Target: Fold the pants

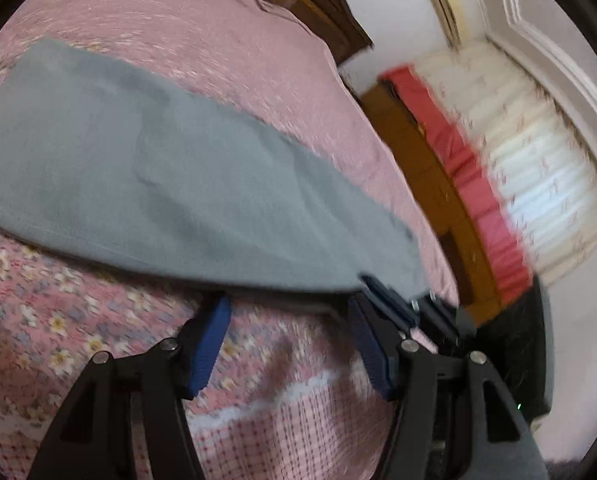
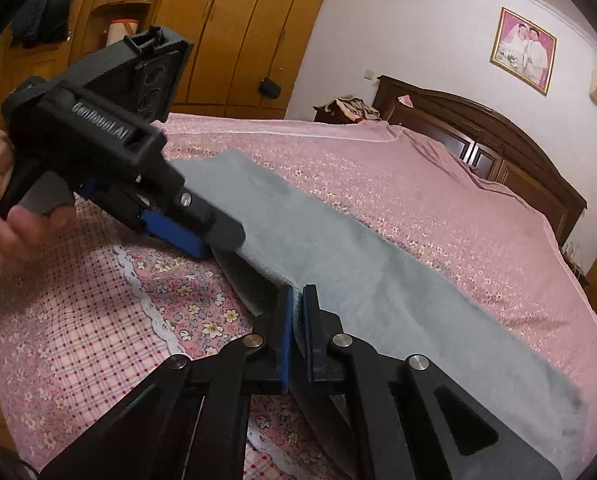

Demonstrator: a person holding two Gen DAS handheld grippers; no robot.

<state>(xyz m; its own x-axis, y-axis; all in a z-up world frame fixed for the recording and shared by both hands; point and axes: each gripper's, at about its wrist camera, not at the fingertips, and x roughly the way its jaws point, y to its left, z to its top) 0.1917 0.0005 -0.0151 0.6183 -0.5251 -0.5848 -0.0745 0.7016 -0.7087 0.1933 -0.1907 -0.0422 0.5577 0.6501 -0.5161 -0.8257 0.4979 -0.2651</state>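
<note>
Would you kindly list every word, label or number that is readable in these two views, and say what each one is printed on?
"GenRobot.AI": raised lettering on the black body of the left gripper, seen in the right wrist view; the letters are slightly blurred, so the reading is approximate.
The framed picture on the wall shows no readable text.
The left wrist view holds no text.

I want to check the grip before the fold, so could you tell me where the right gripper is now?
In the right wrist view the right gripper sits bottom centre, shut on the near edge of the grey pants on the pink bed, with the left gripper to its left.
</note>
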